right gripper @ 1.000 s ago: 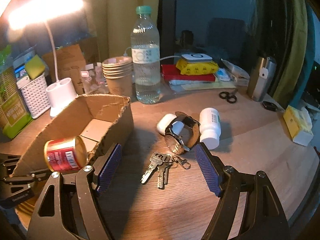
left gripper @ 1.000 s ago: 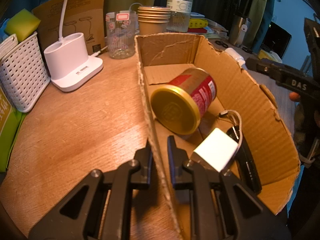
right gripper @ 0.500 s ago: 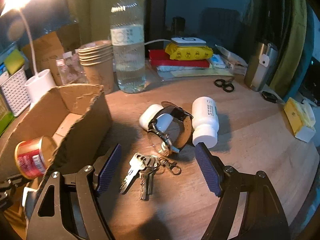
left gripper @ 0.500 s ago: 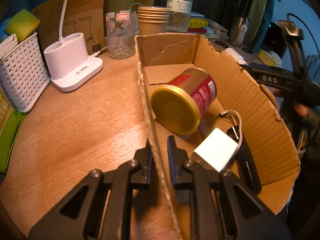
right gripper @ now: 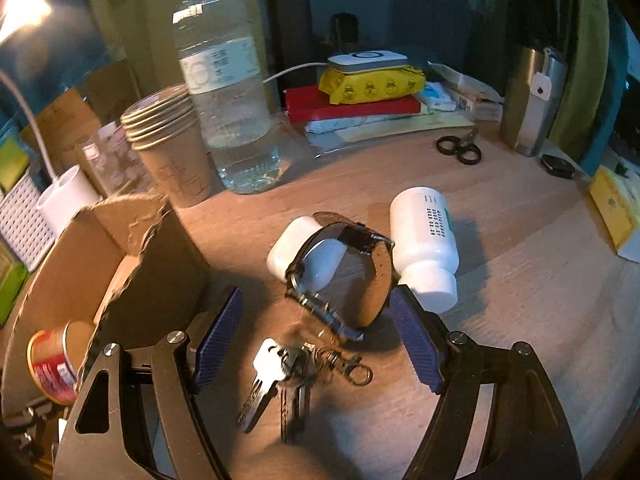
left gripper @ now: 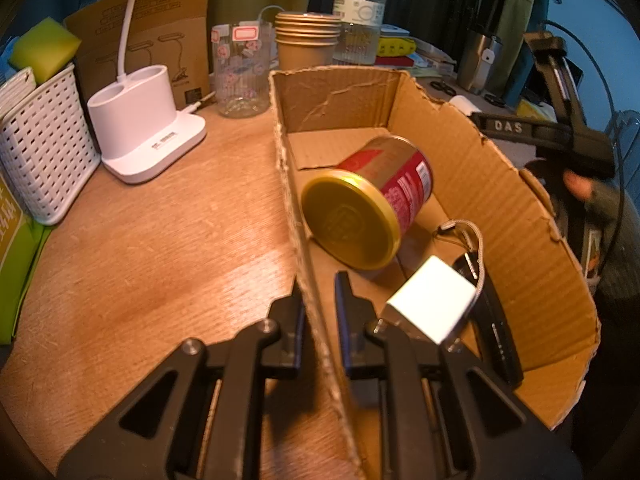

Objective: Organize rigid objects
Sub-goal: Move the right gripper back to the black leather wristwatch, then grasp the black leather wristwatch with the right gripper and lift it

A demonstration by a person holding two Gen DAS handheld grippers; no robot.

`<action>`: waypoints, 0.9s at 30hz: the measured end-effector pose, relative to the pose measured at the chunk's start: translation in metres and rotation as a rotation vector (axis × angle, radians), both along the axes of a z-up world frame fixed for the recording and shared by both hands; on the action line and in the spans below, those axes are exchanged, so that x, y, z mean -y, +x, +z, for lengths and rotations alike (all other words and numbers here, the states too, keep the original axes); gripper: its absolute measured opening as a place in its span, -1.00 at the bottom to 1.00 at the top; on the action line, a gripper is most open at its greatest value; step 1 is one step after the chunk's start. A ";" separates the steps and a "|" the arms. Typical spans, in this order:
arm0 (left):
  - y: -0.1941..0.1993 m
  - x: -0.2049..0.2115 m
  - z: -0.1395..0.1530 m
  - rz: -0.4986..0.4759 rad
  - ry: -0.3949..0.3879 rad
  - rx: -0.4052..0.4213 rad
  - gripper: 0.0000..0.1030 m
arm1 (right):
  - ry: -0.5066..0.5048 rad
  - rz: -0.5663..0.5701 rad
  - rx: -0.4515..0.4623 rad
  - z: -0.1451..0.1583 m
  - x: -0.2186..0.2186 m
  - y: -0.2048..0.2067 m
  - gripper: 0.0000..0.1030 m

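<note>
My left gripper [left gripper: 319, 300] is shut on the near left wall of the cardboard box [left gripper: 472, 148]. Inside lie a red and gold can [left gripper: 368, 208], a white charger cube [left gripper: 430, 304] and a black device [left gripper: 496, 328]. My right gripper [right gripper: 316, 332] is open and empty, low over the table. A wristwatch [right gripper: 344, 276] lies between its fingertips, wrapped around a small white case [right gripper: 292, 244]. A bunch of keys [right gripper: 288, 372] lies just below the gap. A white pill bottle [right gripper: 426, 240] lies by the right fingertip. The box [right gripper: 152, 264] is at its left.
A water bottle [right gripper: 228, 92], stacked paper cups [right gripper: 168, 136], scissors [right gripper: 458, 148], a steel flask [right gripper: 532, 100] and a pile with a yellow pack [right gripper: 372, 84] stand behind. A white lamp base [left gripper: 144, 132], a glass jar [left gripper: 240, 72] and a white basket [left gripper: 40, 140] are left of the box.
My right gripper has moved forward and down toward the watch and keys, which now lie between its open fingers. The left gripper has kept its hold on the box wall.
</note>
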State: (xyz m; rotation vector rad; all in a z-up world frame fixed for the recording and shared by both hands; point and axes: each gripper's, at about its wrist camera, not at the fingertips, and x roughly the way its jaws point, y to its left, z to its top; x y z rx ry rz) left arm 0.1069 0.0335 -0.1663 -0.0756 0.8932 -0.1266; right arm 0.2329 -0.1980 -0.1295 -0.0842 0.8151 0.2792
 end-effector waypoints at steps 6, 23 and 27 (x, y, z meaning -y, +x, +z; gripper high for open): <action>0.000 0.000 0.000 0.000 0.000 0.000 -0.72 | 0.027 -0.035 -0.025 -0.007 0.004 0.013 0.53; 0.000 0.000 0.000 0.000 0.000 0.000 -0.72 | 0.028 -0.039 0.010 -0.008 0.007 0.009 0.07; 0.000 0.000 0.000 0.000 0.000 0.000 -0.72 | 0.037 -0.049 0.037 -0.002 0.010 0.003 0.06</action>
